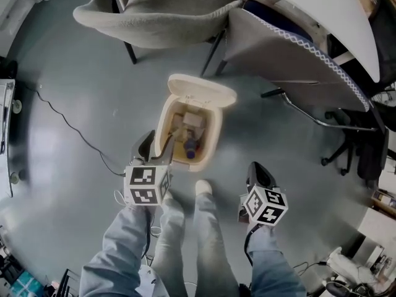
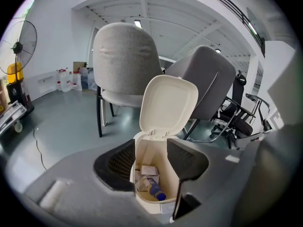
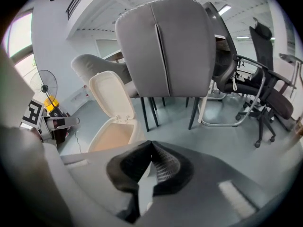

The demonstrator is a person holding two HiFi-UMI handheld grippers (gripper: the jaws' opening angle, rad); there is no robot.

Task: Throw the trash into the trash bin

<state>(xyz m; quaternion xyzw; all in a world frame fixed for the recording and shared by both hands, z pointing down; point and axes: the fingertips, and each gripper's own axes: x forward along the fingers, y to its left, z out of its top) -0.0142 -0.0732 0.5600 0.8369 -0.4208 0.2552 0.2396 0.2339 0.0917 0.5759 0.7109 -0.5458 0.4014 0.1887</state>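
1. The left gripper (image 2: 151,167) hangs over the near left rim of the trash bin (image 1: 189,132). Its jaws stand well apart with nothing in them; through the gap I look straight into the bin.
2. The right gripper (image 3: 150,150) is off to the bin's right. Its jaw tips meet and hold nothing.
3. The trash is inside the bin: a bottle (image 2: 154,189) with a blue cap lies at the bottom against a carton (image 2: 149,170). I see no loose trash on the floor near it, so I judge the drop done.
4. Risk: the left jaws sit just beside the rim. Catching that rim would likely tip or slide so light a bin and spill the bottle.
5. Risk: the lid (image 1: 201,90) stands up at the far rim, so a forward nudge could swing it shut.
6. Risk: my shoe (image 1: 203,187) is near the bin's near rim, and a step forward would kick it.
7. Around: two grey chairs (image 1: 161,11) stand close behind the bin, an office chair (image 1: 356,141) is well to the right, and a cable (image 1: 68,125) trails over the floor at left, a snag if I back away that way.
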